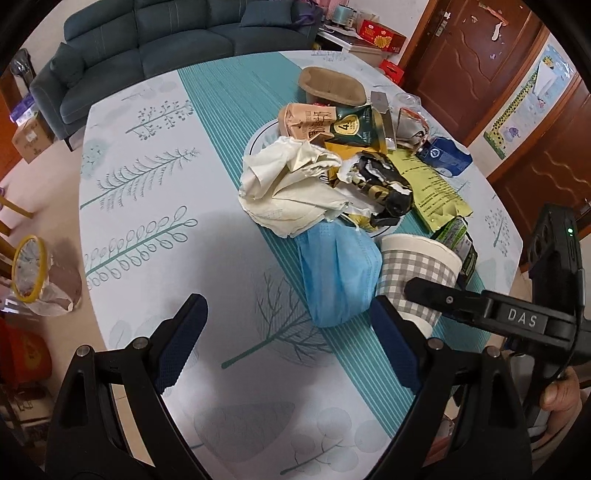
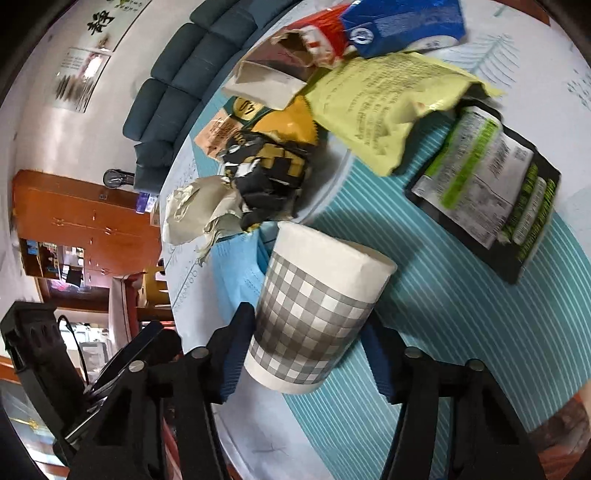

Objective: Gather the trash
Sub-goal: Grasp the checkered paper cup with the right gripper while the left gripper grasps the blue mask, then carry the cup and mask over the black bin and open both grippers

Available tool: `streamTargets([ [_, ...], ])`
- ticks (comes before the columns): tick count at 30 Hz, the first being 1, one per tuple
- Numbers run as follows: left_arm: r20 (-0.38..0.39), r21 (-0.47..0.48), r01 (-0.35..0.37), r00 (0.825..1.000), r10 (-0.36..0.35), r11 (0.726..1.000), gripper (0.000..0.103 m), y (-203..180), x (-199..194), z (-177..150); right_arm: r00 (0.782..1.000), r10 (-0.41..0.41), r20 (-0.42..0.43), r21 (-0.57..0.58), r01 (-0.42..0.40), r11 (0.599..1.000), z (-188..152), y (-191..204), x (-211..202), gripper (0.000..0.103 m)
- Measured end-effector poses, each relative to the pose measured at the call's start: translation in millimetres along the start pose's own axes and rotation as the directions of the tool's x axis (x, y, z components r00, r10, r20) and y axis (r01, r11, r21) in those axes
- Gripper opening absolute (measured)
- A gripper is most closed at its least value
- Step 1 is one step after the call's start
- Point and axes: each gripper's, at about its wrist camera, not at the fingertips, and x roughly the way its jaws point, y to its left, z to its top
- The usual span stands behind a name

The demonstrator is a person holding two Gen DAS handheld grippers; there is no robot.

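A pile of trash lies on the table: crumpled cream paper (image 1: 291, 192), a torn black-and-gold wrapper (image 1: 384, 184), snack bags, a yellow-green pouch (image 1: 432, 184) and a blue face mask (image 1: 336, 273). Much of it rests on a white plate (image 1: 258, 140). A grey-checked paper cup (image 2: 314, 306) lies beside the mask, wide end toward the pile. My right gripper (image 2: 306, 317) is shut on the cup, one blue pad against each side. My left gripper (image 1: 288, 301) hangs open over bare tablecloth, just short of the mask, with nothing between its fingers.
A black-and-green packet (image 2: 487, 184) and a blue carton (image 1: 447, 155) lie right of the pile, a brown pulp tray (image 1: 332, 86) behind it. On the floor to the left stands a yellow-rimmed bin with a liner (image 1: 29, 269). A sofa (image 1: 166, 33) sits beyond the table.
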Motion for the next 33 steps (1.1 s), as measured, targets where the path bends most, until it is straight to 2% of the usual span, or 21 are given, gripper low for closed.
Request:
streamTargets([
  [3,-0.010,-0.011,0.012,1.000,-0.012,1.000,0.088,2.4,9.7,5.5,1.000,-0.020,0.021,-0.057,0.021,0.998,-3.7,5.3,-3.8,0.047],
  [9,-0.029,-0.026,0.036,0.999,-0.037,0.999,0.087,-0.2,31.7,19.2,0.998,-0.033,0.053,-0.102,0.039,0.994,-13.0,1.5,-21.6,0.038],
  [13,-0.080,-0.025,0.054,0.995,-0.055,0.998,0.066,-3.7,51.2,26.5,0.998,-0.030,0.059,-0.093,0.035,0.995,-24.5,-10.5,-35.9,0.037],
  [16,-0.142,-0.061,0.074,0.986,-0.082,0.995,0.057,-3.7,69.0,30.3,0.998,-0.019,0.059,-0.089,0.024,0.996,-35.2,-21.1,-47.4,0.036],
  [17,-0.161,-0.079,0.085,0.982,-0.097,0.993,0.049,-3.6,74.5,30.5,0.998,-0.016,0.060,-0.091,0.021,0.996,-40.2,-23.7,-51.0,0.036],
  [18,-0.168,-0.087,0.083,0.981,-0.096,0.993,0.049,-4.3,76.6,30.5,0.998,-0.013,0.062,-0.093,0.018,0.995,-42.2,-25.1,-53.4,0.036],
  [19,-0.152,-0.078,0.079,0.984,-0.091,0.994,0.036,-7.3,74.6,30.6,0.998,-0.010,0.064,-0.097,0.016,0.995,-45.6,-26.1,-56.4,0.036],
  [20,-0.162,-0.069,0.094,0.981,-0.104,0.993,0.011,-10.8,75.7,31.0,0.998,-0.008,0.068,-0.098,0.014,0.995,-50.2,-31.5,-61.9,0.036],
  [21,-0.184,-0.072,0.115,0.975,-0.127,0.991,0.007,-13.1,77.8,29.9,0.997,-0.003,0.074,-0.098,0.010,0.995,-53.7,-34.2,-67.6,0.036],
  [26,-0.189,-0.045,0.081,0.978,-0.088,0.996,0.002,-27.0,65.9,21.2,0.993,0.012,0.119,-0.103,0.000,0.995,-61.3,-43.0,-94.0,0.036],
  [33,-0.143,0.037,0.135,0.981,-0.128,0.990,0.002,-63.5,11.5,-2.9,0.978,0.023,0.207,-0.112,0.000,0.994,-77.4,-62.9,-139.3,0.036],
])
